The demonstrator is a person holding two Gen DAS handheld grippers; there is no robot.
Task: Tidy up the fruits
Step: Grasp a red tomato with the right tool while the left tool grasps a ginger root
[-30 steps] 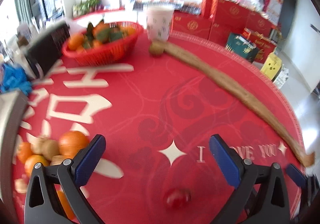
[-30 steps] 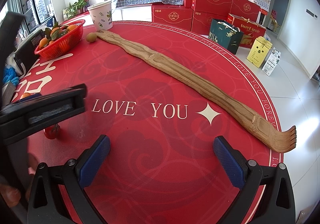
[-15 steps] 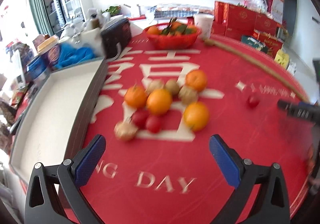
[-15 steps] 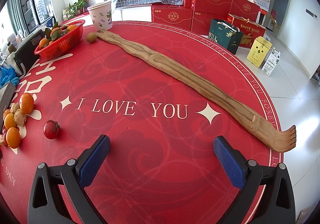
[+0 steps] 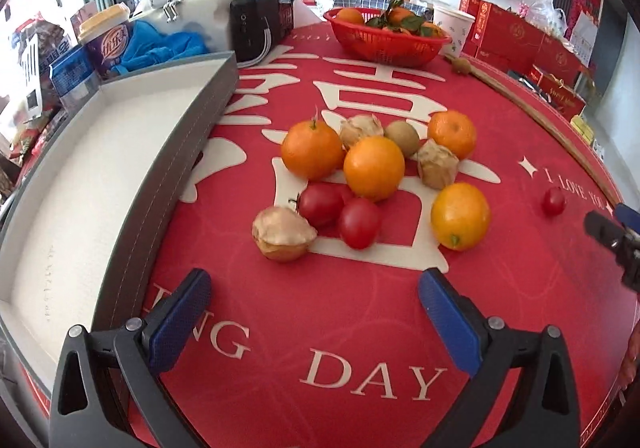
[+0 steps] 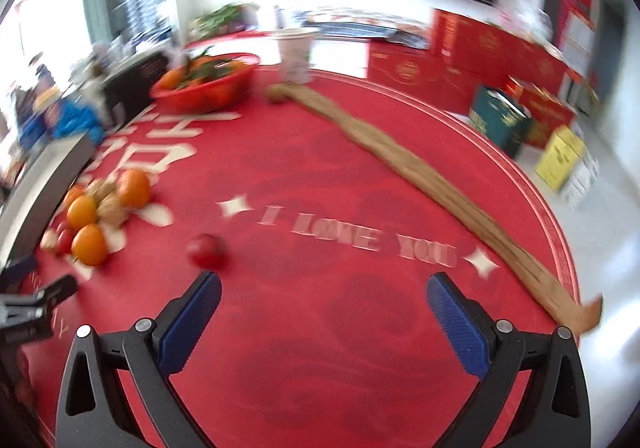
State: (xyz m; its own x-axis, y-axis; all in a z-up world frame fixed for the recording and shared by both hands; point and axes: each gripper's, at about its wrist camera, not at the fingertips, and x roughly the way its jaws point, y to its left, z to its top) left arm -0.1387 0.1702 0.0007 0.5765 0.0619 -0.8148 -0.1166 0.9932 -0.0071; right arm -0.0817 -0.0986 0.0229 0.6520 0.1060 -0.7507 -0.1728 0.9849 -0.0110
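My left gripper [image 5: 314,318] hangs over the round red-clothed bench [image 5: 360,348] with its jaws wide and holding nothing. At twelve o'clock ahead of it sits the heap of loose fruit [image 5: 374,178]: four oranges, two red cherry tomatoes, three papery husked fruits and a brown kiwi, all touching or just beside one another. At nine to ten o'clock lies the grey-walled, white-lined open box [image 5: 96,184]. A lone red cherry tomato [image 5: 553,201] sits apart at two o'clock. My right gripper [image 6: 324,314] also has its jaws wide and bare; its view is blurred, with that lone tomato [image 6: 206,251] just beyond the left jaw at eleven o'clock. A red mesh basket of leafy oranges [image 5: 386,35] stands at the far side.
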